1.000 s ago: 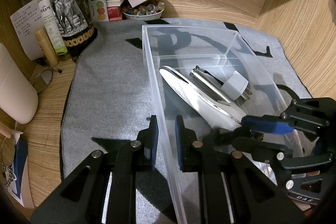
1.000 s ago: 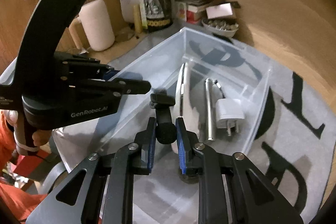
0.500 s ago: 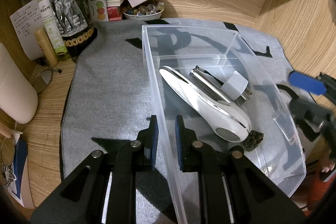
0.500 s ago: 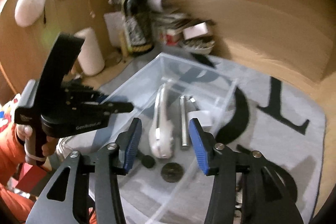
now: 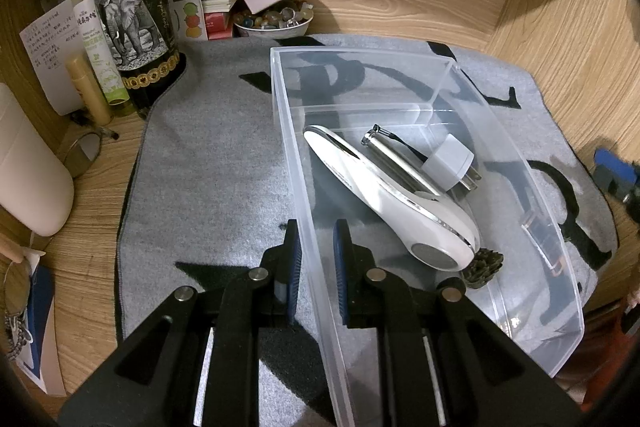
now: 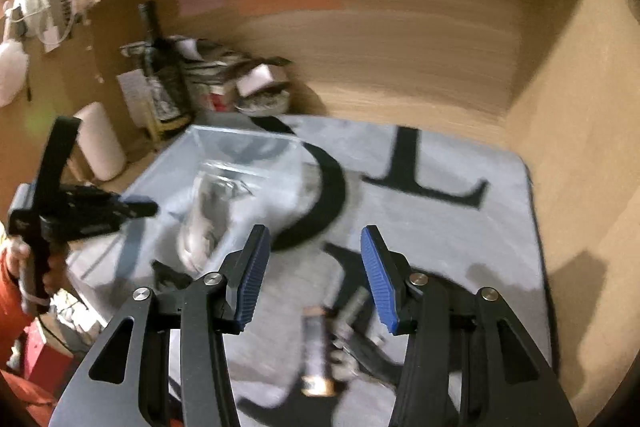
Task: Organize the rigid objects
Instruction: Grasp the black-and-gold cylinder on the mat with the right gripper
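Left wrist view: left gripper (image 5: pixel 316 269) fingers pinched the clear plastic bin (image 5: pixel 568 327) wall; right gripper (image 6: pixel 316 275) fingers spread, empty, above blurred cylindrical items (image 6: pixel 316 359). Risk: a hasty grab could knock them rolling.

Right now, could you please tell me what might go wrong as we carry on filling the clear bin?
1. The left gripper pinches only the thin wall of the clear bin; a tug could tip it and slide the white device and charger plug.
2. The right gripper is open over a battery lying close to metal pieces; it might catch both.
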{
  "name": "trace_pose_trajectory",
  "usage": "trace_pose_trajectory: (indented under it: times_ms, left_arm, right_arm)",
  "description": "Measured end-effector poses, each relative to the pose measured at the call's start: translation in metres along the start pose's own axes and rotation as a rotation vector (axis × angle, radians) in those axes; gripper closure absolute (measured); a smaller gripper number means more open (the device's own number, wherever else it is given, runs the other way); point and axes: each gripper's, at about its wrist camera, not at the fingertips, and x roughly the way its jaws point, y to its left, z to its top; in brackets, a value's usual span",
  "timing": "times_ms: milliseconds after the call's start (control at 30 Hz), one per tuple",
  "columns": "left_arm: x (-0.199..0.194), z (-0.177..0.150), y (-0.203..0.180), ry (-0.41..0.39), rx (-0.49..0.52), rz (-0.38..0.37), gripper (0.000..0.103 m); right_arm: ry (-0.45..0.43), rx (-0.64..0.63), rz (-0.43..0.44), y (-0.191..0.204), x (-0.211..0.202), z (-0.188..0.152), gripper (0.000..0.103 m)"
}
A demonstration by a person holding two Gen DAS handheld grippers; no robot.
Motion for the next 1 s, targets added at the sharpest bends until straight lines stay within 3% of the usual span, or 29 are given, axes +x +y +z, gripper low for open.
trace_pose_trajectory:
  times_ms: [300,433,733,933,1000]
  left_arm:
    - [0.0,0.0,0.0,0.002,0.003,0.008,0.089]
    - [0.0,0.0,0.0,0.003,0.003,0.008,0.089]
    - [0.0,0.0,0.0,0.003,0.005,0.006,0.089]
    - [0.0,0.0,0.001,0.002,0.004,0.005,0.089]
    - [0.0,0.0,0.001,0.002,0.004,0.006,0.089]
  right_arm:
    - [0.145,0.101,-0.057,-0.035,0.021,-0.048,0.059]
    - [0.15,0.145,-0.013,-0.037,0.019,-0.055,0.059]
    - [0.118,0.014,0.06,0.009,0.018,-0.054,0.059]
    - [0.188,-0.009,0.02,0.012,0.043,-0.064,0.067]
    - [0.175,-0.006,0.018,0.01,0.044,-0.066,0.068]
